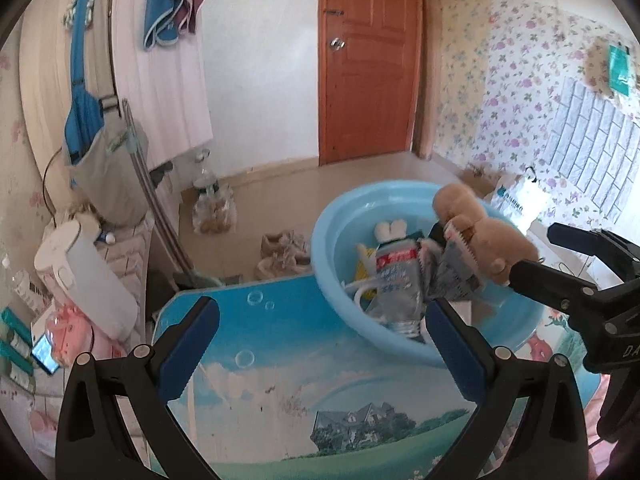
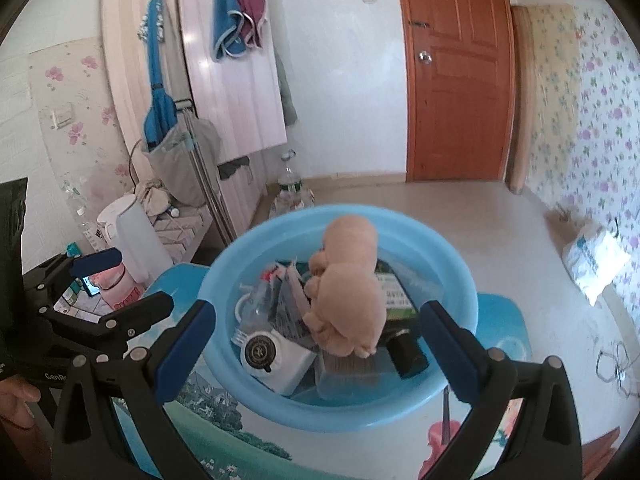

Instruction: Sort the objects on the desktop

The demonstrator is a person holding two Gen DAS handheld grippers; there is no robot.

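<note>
**Basin nearly full, tabletop almost bare**

We judge the sorting close to done. The blue plastic basin point(image 2: 460, 264) sits on the printed table point(image 1: 280, 380) and already holds a heap: a tan plush toy point(image 2: 352, 300) lying on top, a crumpled clear water bottle point(image 1: 396, 280), a silver snack packet point(image 1: 456, 276), a white box with a round black emblem point(image 2: 276, 354), a dark green-labelled pack point(image 2: 394, 288) and a small black cylinder point(image 2: 408, 354). We see no loose object left on the part of the tabletop that shows; what lies behind us or under the grippers we cannot tell.

Our left gripper point(image 1: 320, 344) stands wide, holding nothing, over bare table with the basin at its 1 o'clock. Our right gripper point(image 2: 316, 344) is also spread wide and empty, hanging just above the basin's near rim, the plush toy at its 12 o'clock between the fingers.

For room: the basin reaches past the table's far edge at 12 o'clock in the left view, so pushing it that way could risk a tip. The two grippers are near each other, the left at the right one's 9 o'clock. The bare table at 6 o'clock gives free space to withdraw.
</note>
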